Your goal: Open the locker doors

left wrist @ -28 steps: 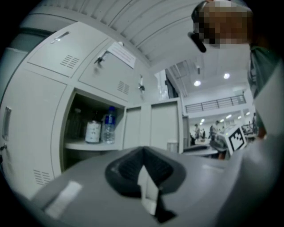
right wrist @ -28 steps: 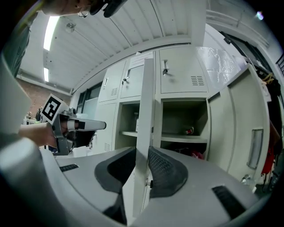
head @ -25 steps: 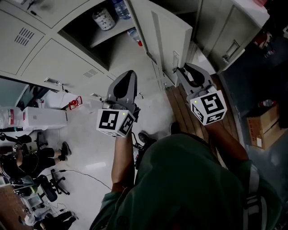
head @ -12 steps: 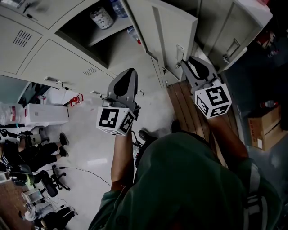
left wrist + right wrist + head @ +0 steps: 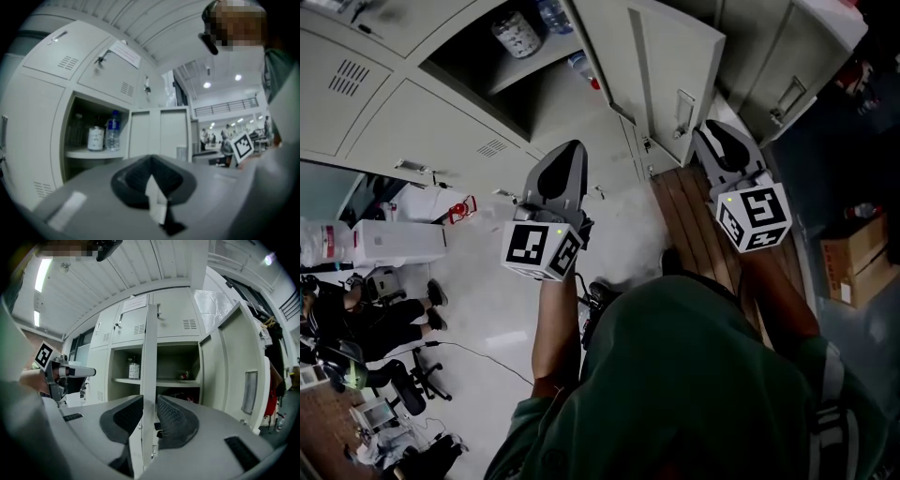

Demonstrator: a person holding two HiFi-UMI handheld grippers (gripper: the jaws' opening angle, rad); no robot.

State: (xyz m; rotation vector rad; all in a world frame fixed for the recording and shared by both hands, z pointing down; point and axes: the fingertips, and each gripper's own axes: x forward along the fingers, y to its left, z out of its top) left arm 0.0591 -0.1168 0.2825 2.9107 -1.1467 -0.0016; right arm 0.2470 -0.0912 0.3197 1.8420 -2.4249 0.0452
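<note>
Figure: both hand-held grippers held level, your arms stretched forward.
Your left hand-held gripper (image 5: 568, 150) points ahead with its jaws pressed together and nothing between them, your left forearm (image 5: 551, 328) straight behind it. Your right hand-held gripper (image 5: 711, 131) reaches slightly further, its jaws clamped on the thin edge of the locker door (image 5: 149, 357).

A pale glossy floor (image 5: 487, 309) meets a strip of brown wooden planks (image 5: 684, 202). A brown cardboard box (image 5: 853, 267) and black office chairs (image 5: 398, 396) stand under a ribbed white ceiling (image 5: 117, 268).
</note>
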